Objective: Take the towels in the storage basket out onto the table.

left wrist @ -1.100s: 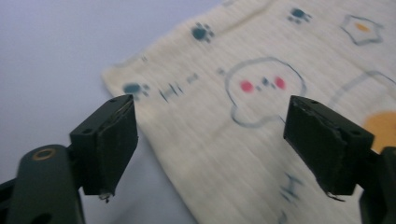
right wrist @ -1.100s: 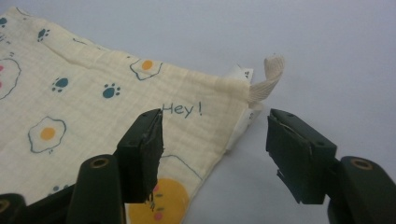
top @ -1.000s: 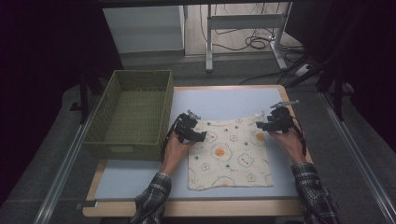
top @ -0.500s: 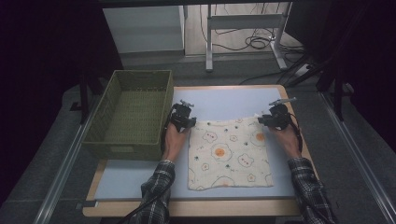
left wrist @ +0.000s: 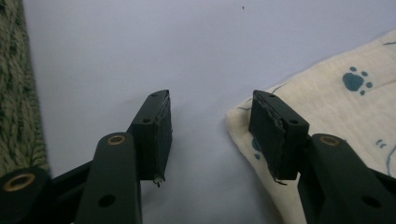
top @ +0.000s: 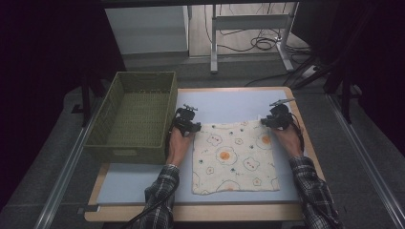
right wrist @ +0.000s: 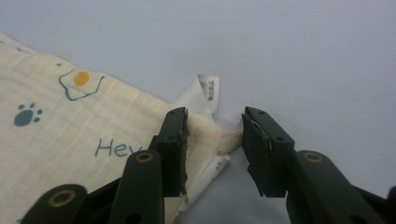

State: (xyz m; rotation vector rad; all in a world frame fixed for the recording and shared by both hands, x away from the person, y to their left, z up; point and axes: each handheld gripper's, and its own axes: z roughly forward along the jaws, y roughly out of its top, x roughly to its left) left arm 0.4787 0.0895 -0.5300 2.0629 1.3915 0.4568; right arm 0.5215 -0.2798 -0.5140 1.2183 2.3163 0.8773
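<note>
A cream cloth (top: 236,157) printed with fried eggs and bears lies flat on the light blue mat (top: 229,102). My left gripper (top: 191,125) sits at its far left corner. In the left gripper view the gripper (left wrist: 210,126) is open. Its right jaw rests on the cloth (left wrist: 336,93), and bare mat shows in the gap. My right gripper (top: 266,121) is at the far right corner. In the right gripper view the gripper (right wrist: 215,140) is open too, with a bunched ridge of the cloth (right wrist: 70,121) and a white label (right wrist: 208,88) between its jaws. Both pairs of jaws have just been opening a little.
A green woven basket (top: 126,152) stands left of the mat, close beside my left hand, and its wall (left wrist: 14,93) borders the left gripper view. Bare mat lies beyond the cloth's far edge. The wooden table edge runs just right of my right gripper.
My left gripper has moved away from me and to the left, off the cloth onto its far left corner. My right gripper has shifted slightly left onto the far right corner.
</note>
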